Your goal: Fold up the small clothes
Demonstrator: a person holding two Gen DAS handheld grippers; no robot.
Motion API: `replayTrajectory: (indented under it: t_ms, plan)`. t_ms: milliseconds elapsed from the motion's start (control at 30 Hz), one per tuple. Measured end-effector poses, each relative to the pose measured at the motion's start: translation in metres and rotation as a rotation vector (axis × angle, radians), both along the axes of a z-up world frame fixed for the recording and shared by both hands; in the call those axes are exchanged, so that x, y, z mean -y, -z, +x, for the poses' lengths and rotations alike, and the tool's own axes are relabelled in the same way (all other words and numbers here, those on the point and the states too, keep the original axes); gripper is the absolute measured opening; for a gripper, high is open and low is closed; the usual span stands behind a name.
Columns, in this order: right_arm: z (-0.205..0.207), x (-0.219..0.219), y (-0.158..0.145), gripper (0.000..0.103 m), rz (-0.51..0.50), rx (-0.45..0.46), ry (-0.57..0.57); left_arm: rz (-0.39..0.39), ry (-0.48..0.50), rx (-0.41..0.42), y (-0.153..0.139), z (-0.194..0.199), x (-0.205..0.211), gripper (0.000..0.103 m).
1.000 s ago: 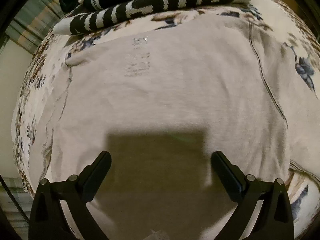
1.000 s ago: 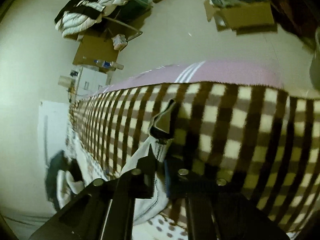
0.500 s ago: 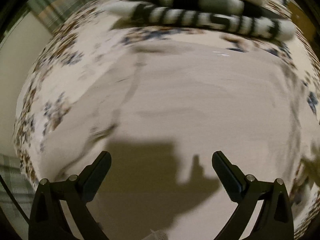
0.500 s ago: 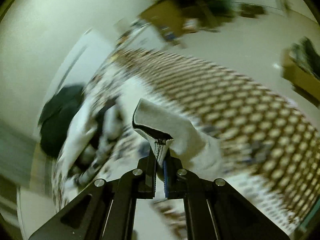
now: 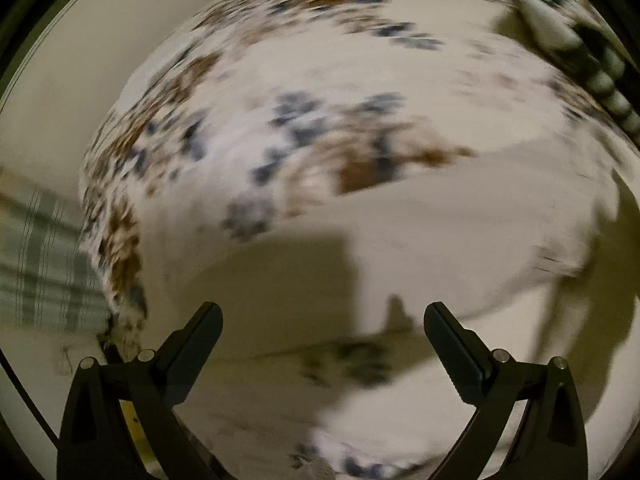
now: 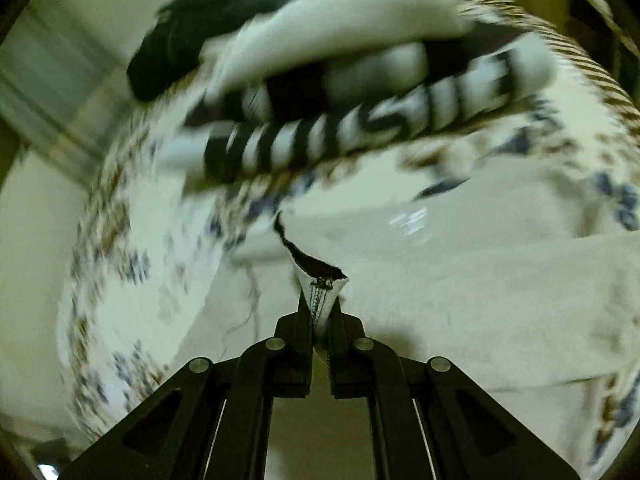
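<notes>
Pinching a dark-trimmed edge of the pale shirt [image 6: 460, 280], the right gripper [image 6: 321, 312] has its fingers narrowed onto the cloth, which rises into them while the rest spreads flat over the flowered bedsheet [image 6: 132, 280]. Beyond it lies a pile of folded clothes [image 6: 340, 92], striped black and white, with a dark garment on top. The left gripper [image 5: 322, 334] hangs with fingers spread wide and nothing between them, above the same shirt [image 5: 460, 216] and the sheet [image 5: 280, 128]; both views are blurred.
</notes>
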State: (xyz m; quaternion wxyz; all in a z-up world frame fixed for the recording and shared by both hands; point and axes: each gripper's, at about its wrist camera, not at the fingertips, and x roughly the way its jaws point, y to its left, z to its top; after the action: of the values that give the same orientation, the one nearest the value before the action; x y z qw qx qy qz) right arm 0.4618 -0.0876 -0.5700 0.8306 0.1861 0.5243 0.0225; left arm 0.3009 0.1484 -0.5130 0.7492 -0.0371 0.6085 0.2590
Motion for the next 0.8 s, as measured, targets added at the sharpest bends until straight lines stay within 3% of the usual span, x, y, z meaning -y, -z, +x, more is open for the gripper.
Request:
replayTrajectory:
  t_ms: [233,300,333,367,433,533,700,800]
  plan:
    - [0.005,-0.066,0.037,0.006,-0.100,-0.070,-0.144,-0.017,-0.130,-0.017,0.012,-0.031,-0.056,0.103]
    - [0.003,-0.064,0.041,0.008,-0.065,-0.126,-0.157,-0.044,-0.170,-0.009,0.011,-0.045,-0.068,0.103]
    - [0.002,-0.059,0.042,0.018,-0.009,-0.150,-0.162,-0.063,-0.191,-0.007,0.012,-0.051,-0.072,0.103]
    - [-0.001,-0.053,0.039,0.039,0.047,-0.163,-0.163,-0.092,-0.227,0.001,0.012,-0.060,-0.079,0.103]
    - [-0.017,-0.030,0.023,0.060,0.106,-0.142,-0.127,-0.153,-0.288,0.020,0.012,-0.076,-0.091,0.103]
    - [-0.041,-0.002,0.003,0.073,0.076,-0.128,-0.096,-0.266,-0.384,0.050,0.017,-0.093,-0.102,0.103]
    - [-0.077,0.039,-0.012,0.076,0.006,-0.152,-0.041,-0.547,-0.673,0.157,0.050,-0.121,-0.130,0.103]
    - [-0.085,0.056,-0.008,0.076,-0.035,-0.186,-0.022,-0.630,-0.826,0.225,0.071,-0.131,-0.141,0.101]
